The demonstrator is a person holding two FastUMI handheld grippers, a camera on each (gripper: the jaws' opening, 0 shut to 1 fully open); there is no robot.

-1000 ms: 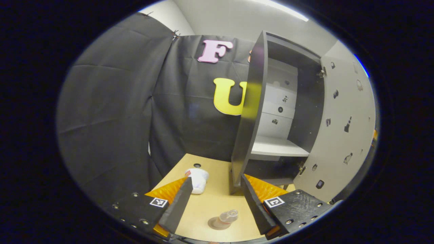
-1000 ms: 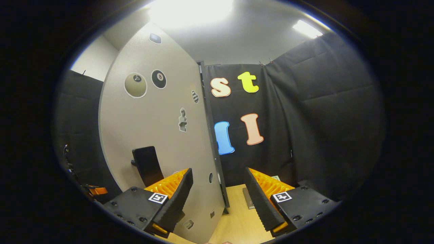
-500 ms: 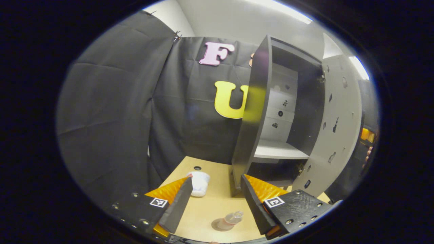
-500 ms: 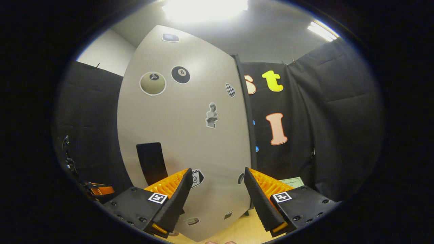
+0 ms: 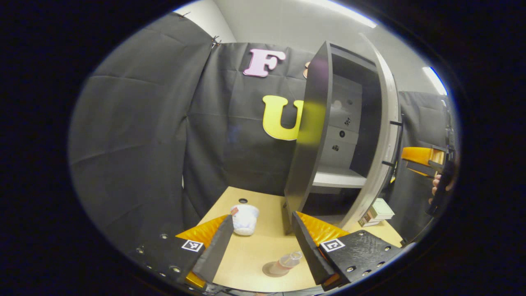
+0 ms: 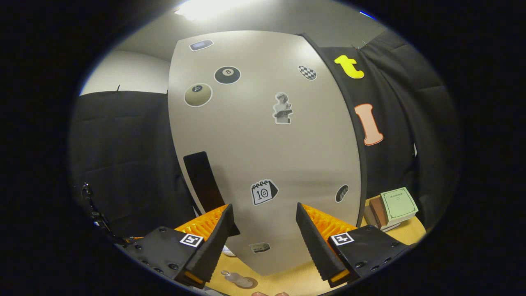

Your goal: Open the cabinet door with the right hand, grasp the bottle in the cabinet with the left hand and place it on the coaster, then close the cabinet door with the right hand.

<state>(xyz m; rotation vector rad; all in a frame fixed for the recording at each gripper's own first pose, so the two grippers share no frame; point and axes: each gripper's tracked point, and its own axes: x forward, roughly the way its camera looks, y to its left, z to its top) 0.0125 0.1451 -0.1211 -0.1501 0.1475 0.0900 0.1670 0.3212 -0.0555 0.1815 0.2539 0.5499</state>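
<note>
Both grippers, left and right, hold nothing, jaws spread. Ahead of the left: wooden table, bottle on coaster. Cabinet door faces the right.

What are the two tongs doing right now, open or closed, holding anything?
Left tongs: open, holding nothing, above the table.
Right tongs: open, holding nothing, facing the door.

Left gripper view faces cabinet interior, right gripper view nearer, perhaps squarely facing door
</note>
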